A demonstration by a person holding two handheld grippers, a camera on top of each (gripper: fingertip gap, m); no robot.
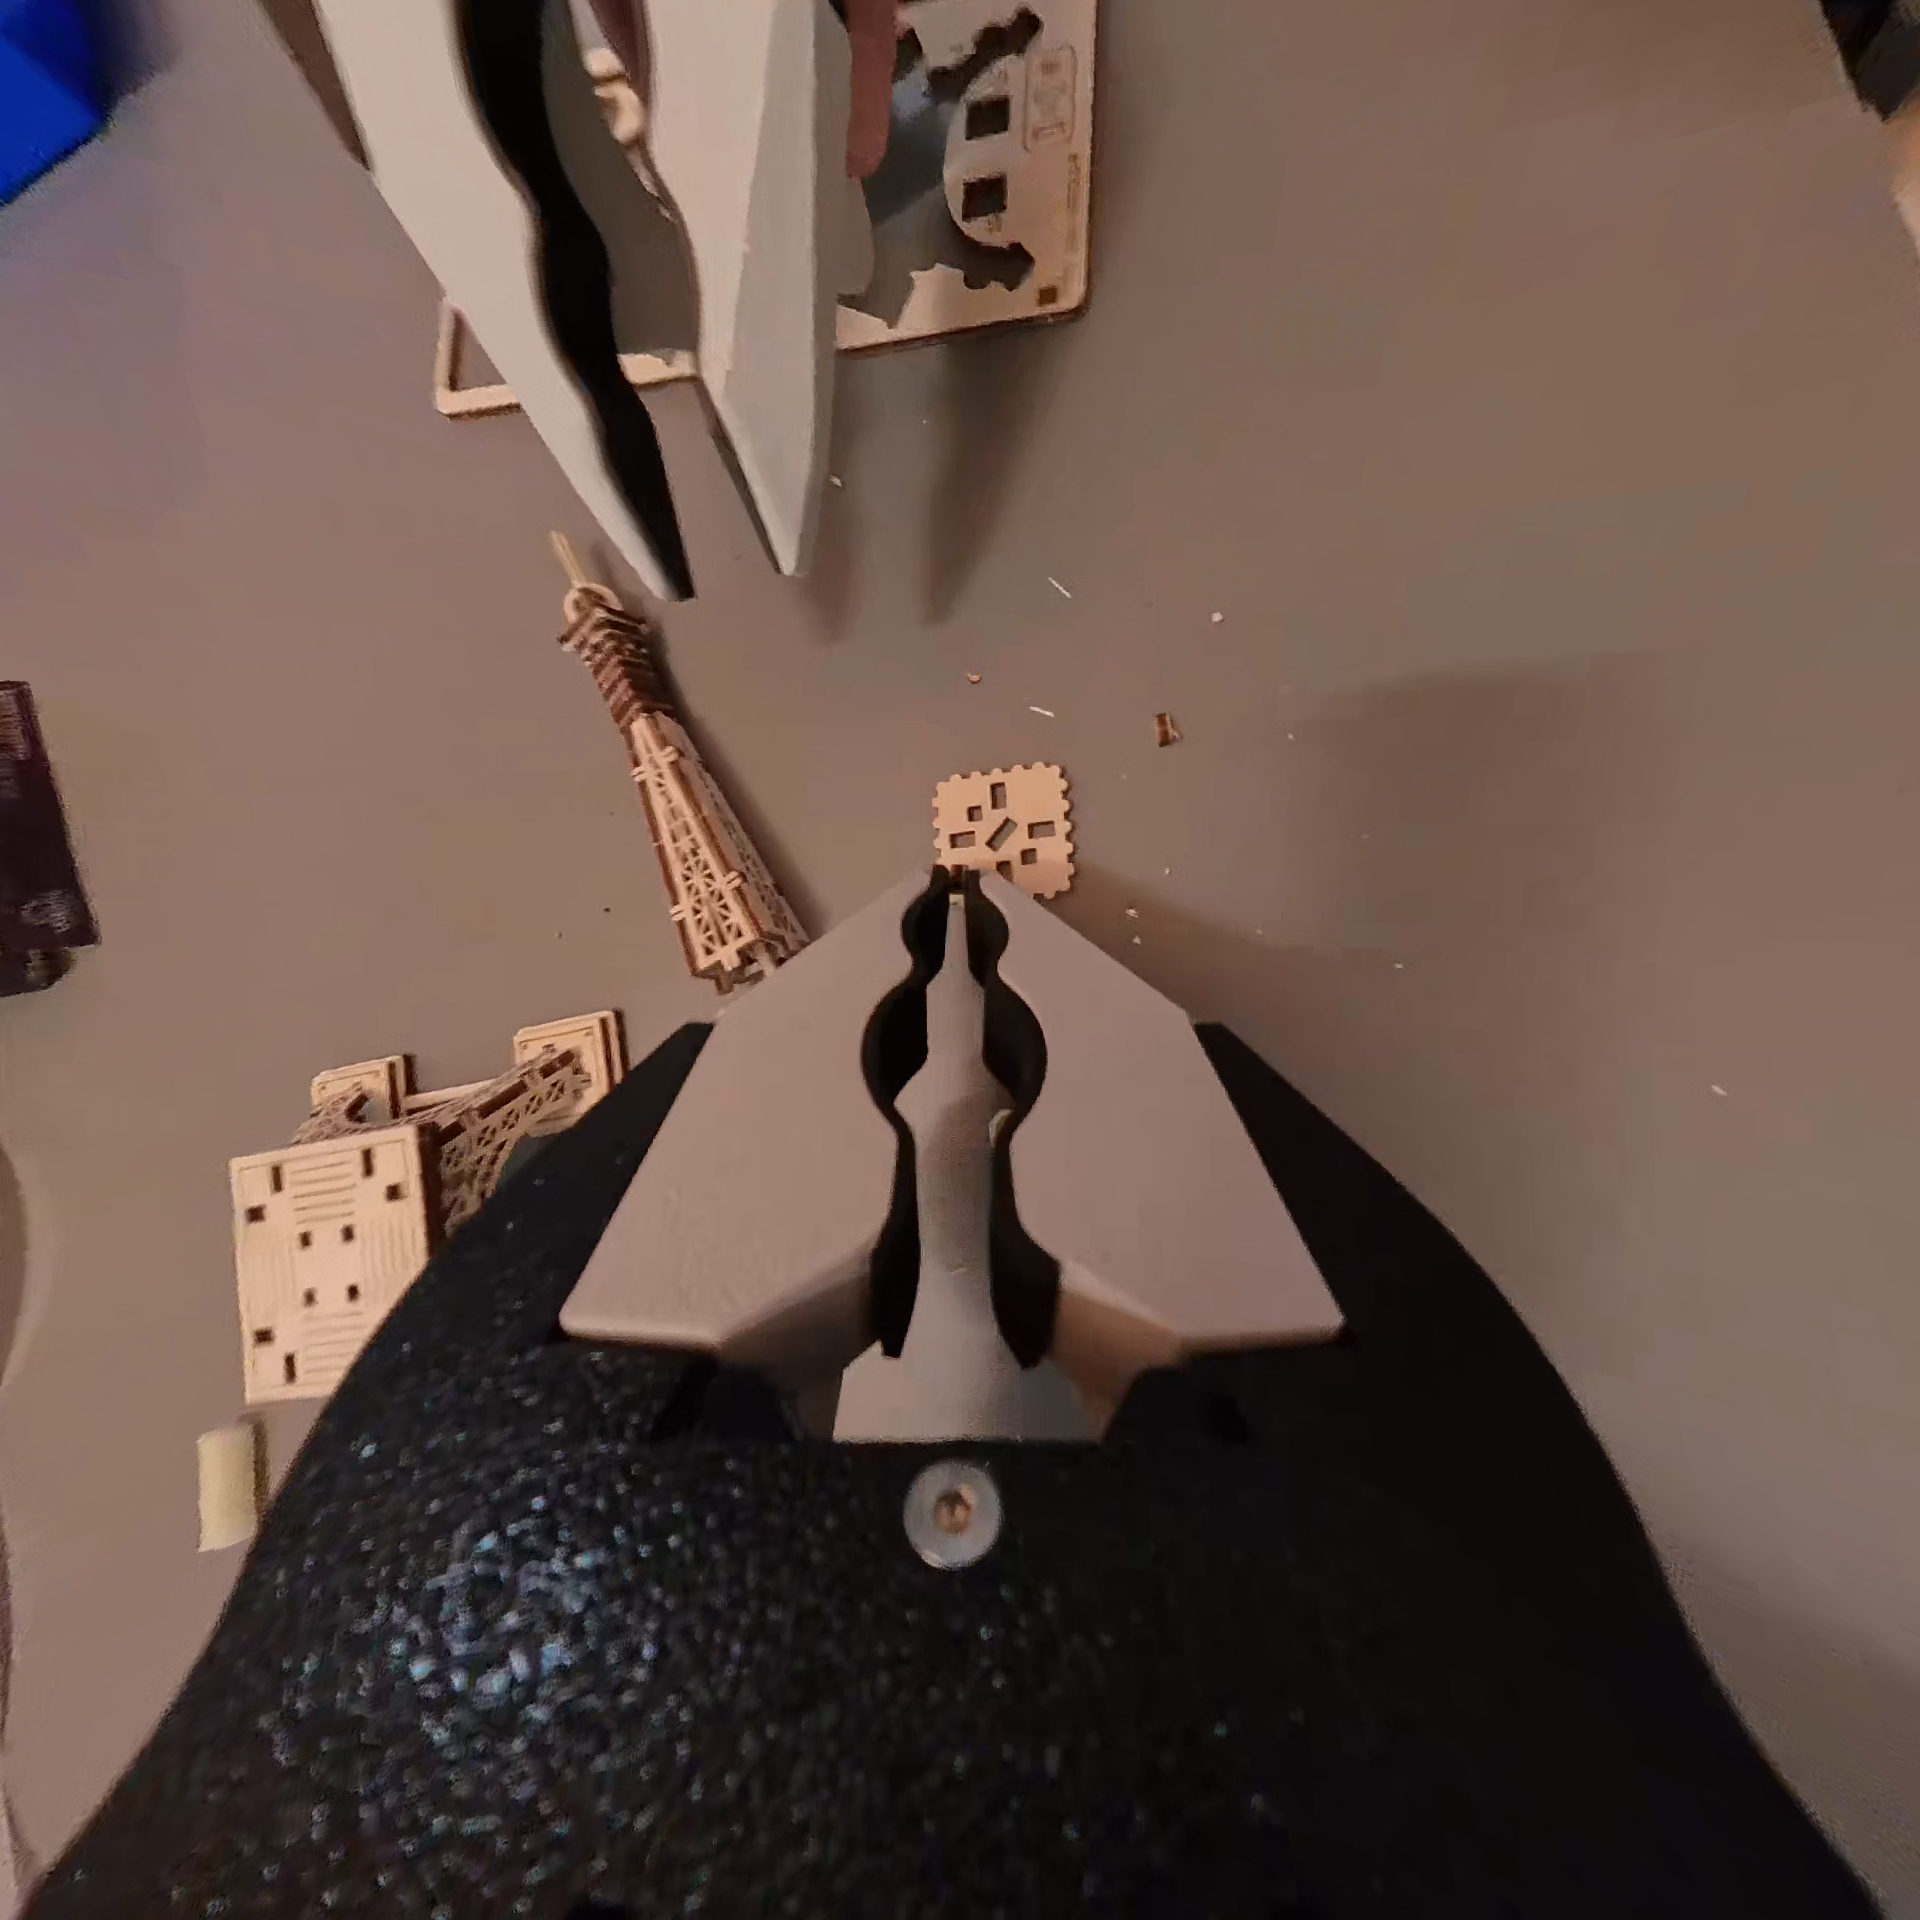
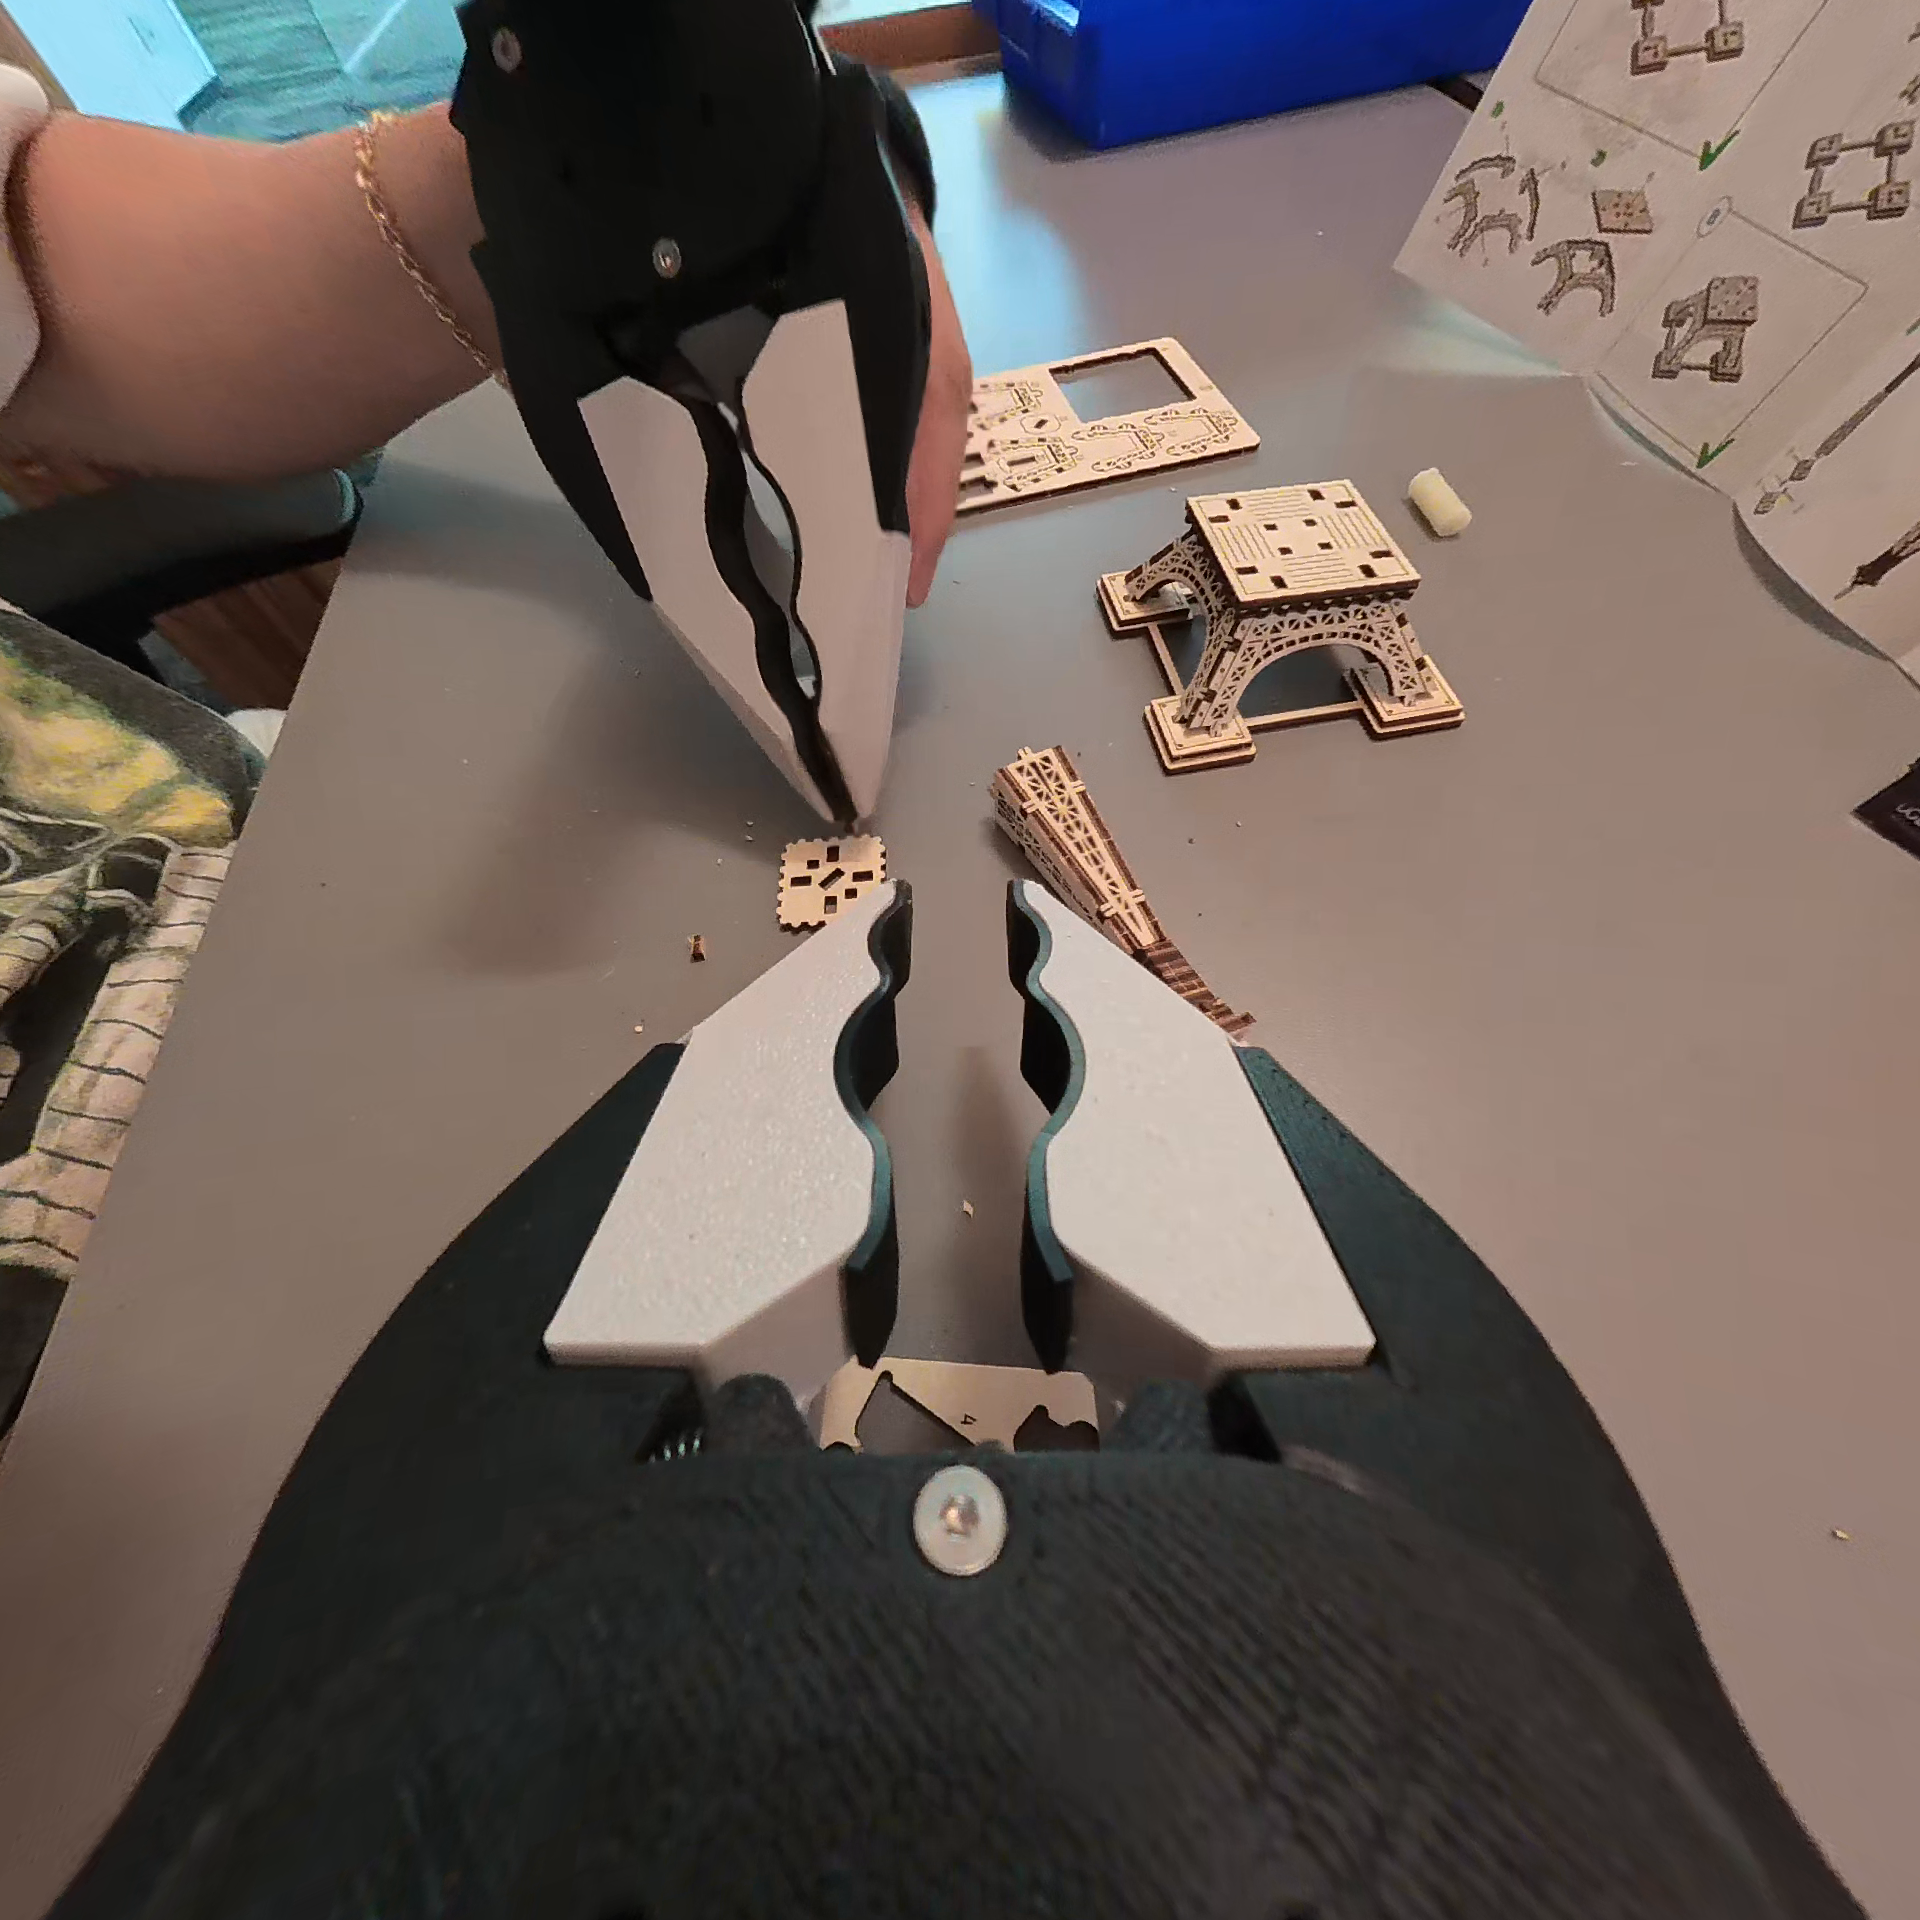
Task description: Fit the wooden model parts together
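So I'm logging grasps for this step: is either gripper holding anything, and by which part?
The left gripper is shut at the near edge of the small square plate, which lies flat on the table; a true pinch cannot be told. The right gripper is open, empty.

**Count on the desk**

Two claws — left claw [image 2: 844, 814] and right claw [image 2: 956, 899]. Wooden pieces: one small square plate [image 2: 831, 883], one tower base [image 2: 1288, 623], one tapered spire [image 2: 1101, 873]. Punched-out sheets — two in the left wrist view, sheet [image 1: 1039, 208] and frame [image 1: 540, 390]. One pale cylinder [image 2: 1439, 503]. One blue bin [image 2: 1226, 62].
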